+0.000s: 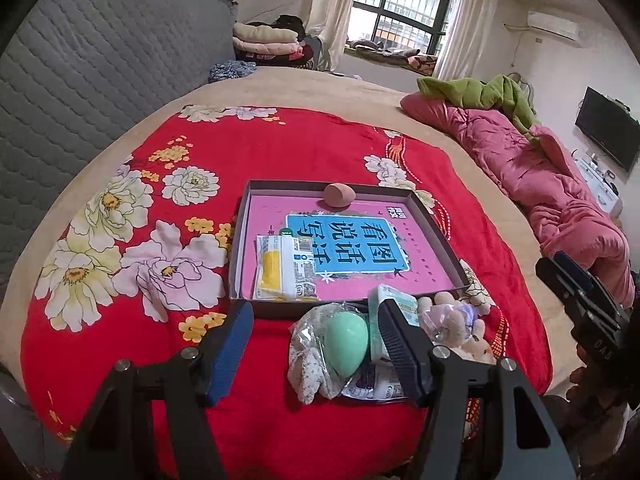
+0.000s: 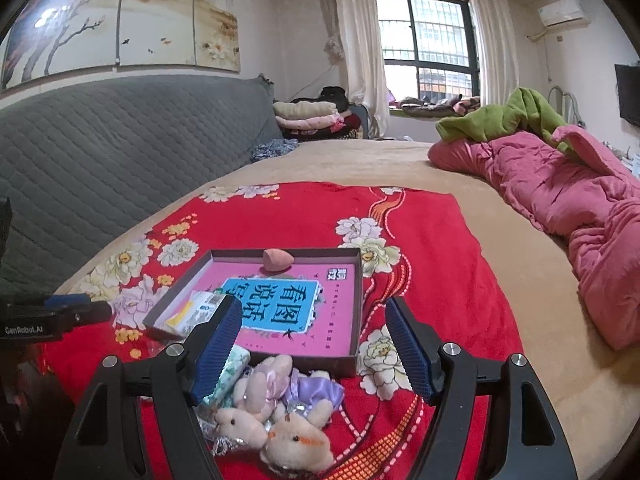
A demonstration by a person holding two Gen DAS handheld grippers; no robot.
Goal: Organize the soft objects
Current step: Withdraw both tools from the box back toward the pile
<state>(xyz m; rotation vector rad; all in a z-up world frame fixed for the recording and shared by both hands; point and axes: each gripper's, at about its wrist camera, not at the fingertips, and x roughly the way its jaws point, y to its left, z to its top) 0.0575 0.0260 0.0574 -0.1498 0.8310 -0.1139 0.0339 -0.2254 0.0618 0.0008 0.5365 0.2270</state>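
Left wrist view is showing the left tongs (image 1: 316, 344) spread and empty over the green sponge egg (image 1: 346, 346), lying just near of the box (image 1: 240, 248) on the bed. Right tongs (image 2: 314, 346) are hanging spread above the plush bunnies (image 2: 280, 412). Both look light, squashy; pinching mid-body seems best.

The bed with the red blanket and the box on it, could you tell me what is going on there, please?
A person holds two hand-held grippers over a red floral blanket, sorting soft things into a shallow box. A pink sponge egg and a yellow packet already lie inside. The left hand-held gripper and the right hand-held gripper are both open and empty. A green sponge egg and plush toys wait outside.
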